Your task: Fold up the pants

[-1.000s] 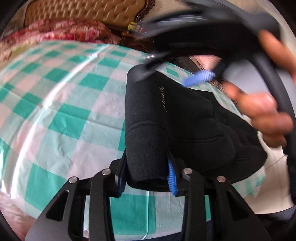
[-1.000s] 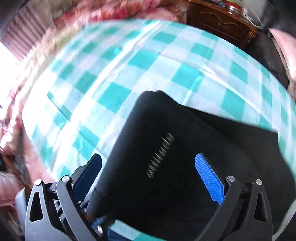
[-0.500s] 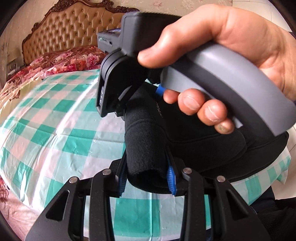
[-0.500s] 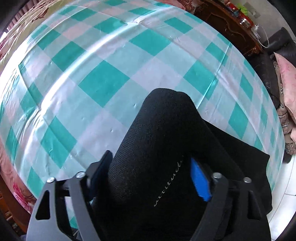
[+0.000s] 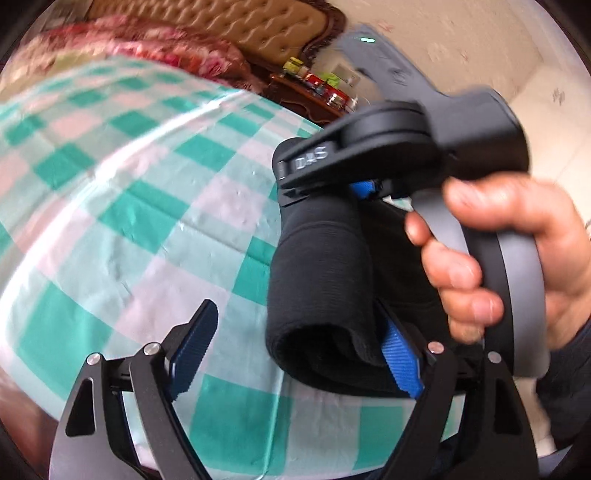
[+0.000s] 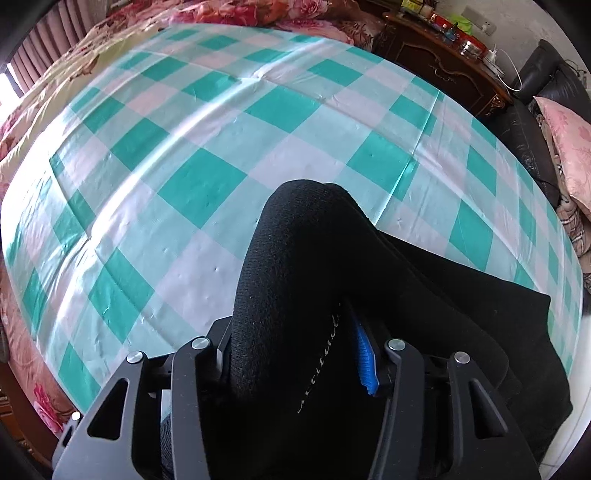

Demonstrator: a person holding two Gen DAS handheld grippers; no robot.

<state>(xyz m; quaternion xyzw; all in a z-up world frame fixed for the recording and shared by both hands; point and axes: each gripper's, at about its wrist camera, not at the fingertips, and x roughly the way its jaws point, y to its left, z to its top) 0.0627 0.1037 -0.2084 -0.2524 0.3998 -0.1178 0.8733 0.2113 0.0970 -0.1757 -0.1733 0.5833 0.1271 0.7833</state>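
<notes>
The black knit pants (image 6: 295, 280), folded into a thick roll with a line of small pale lettering on the fabric, lie on the green-and-white checked tablecloth (image 6: 207, 155) toward the lower right of the right wrist view, one rounded end rising up through the middle of the frame and the flatter layers spreading off to the right edge. In the left wrist view the same black pants (image 5: 321, 280) sit right of centre, the rolled end facing the camera with its layers visible.

The right gripper (image 6: 295, 350) is clamped on the roll: its jaws stand narrow, the fabric bulging between them and the blue pad (image 6: 364, 363) pressed into the cloth. Seen from the left wrist view, this right gripper (image 5: 354, 192) reaches in from the upper right, a bare hand (image 5: 498, 266) wrapped round its grey handle.

The left gripper (image 5: 295, 350) stands spread wide. Its right blue-padded finger (image 5: 400, 358) touches the side of the roll; its left finger (image 5: 195, 343) is apart from the fabric, over bare tablecloth.

Farther back, a tufted tan headboard (image 5: 229, 22) and red floral bedding (image 5: 147, 51) fill the upper left of the left wrist view, with a dark carved wooden cabinet (image 6: 443, 70) at the upper right of the right wrist view and a pink cushion (image 6: 569, 140) on a black sofa at the right edge
</notes>
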